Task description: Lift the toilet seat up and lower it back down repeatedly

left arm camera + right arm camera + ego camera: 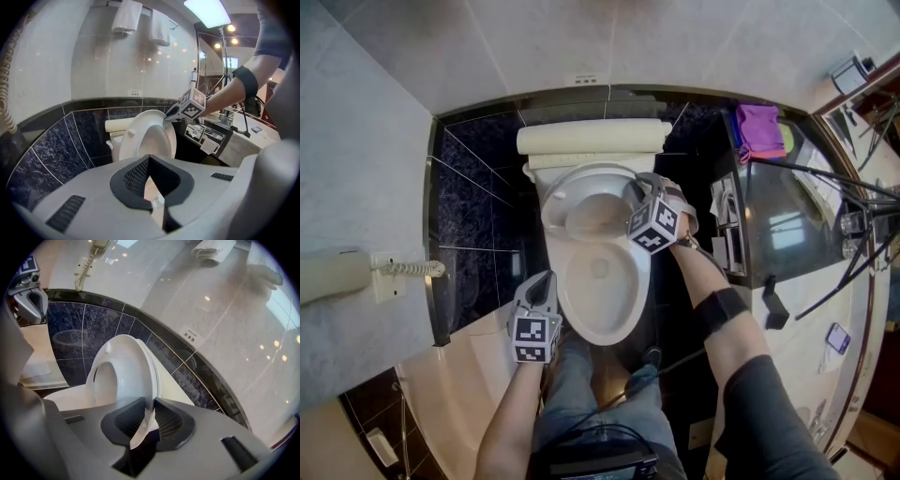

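Note:
The white toilet seat [553, 202] stands raised and tilted over the bowl [574, 305], short of the cistern [592, 139]. My right gripper [636, 190] is shut on the seat's right rim. In the right gripper view the thin white edge of the seat [126, 366] runs between the dark pads [171, 420] of my right gripper [149, 416]. My left gripper [546, 281] hangs beside the bowl's front left edge, apart from it, with its jaws together and nothing in them. The left gripper view shows the seat [140, 136] ahead, held by the right gripper [171, 116].
A wall phone [337, 272] with a coiled cord hangs at the left. A counter [787, 272] with a purple cloth [757, 127] and black tripod legs [825, 173] stands close on the right. Towels [126, 16] hang above. The person's legs [581, 394] stand before the bowl.

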`<state>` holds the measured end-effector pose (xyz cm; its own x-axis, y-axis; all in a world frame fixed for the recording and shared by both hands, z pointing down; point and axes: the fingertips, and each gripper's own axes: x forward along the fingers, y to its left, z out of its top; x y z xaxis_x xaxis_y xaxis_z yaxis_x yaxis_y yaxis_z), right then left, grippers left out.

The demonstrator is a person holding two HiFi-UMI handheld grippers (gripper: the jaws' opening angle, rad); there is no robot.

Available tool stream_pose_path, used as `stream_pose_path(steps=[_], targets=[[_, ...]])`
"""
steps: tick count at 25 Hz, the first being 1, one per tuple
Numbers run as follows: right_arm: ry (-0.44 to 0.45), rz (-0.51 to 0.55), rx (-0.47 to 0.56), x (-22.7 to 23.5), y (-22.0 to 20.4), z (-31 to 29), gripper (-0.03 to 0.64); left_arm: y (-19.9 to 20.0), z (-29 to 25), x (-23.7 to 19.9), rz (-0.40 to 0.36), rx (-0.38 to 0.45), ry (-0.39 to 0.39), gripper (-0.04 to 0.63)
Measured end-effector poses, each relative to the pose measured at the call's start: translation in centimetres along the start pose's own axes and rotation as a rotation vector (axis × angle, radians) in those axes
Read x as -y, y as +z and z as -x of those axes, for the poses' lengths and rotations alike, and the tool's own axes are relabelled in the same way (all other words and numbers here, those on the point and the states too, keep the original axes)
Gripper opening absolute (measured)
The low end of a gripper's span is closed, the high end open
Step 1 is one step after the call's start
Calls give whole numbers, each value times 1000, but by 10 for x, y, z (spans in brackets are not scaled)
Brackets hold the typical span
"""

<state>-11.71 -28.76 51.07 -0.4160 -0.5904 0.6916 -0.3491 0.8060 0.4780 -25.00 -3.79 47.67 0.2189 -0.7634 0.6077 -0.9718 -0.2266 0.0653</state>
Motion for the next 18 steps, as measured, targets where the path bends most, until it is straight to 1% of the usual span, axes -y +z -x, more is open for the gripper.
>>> stream_pose_path(steps=[6,13,18], targets=[[-2,35,27,-21,-5,31,81,-29,-3,16,16,-36,10,0],[-6,81,87,-58,-16,74,78,-67,-9,40,42,-66,43,0],[-15,112,127,-87,-30,102,78,-92,-10,63,84,-81,68,0]])
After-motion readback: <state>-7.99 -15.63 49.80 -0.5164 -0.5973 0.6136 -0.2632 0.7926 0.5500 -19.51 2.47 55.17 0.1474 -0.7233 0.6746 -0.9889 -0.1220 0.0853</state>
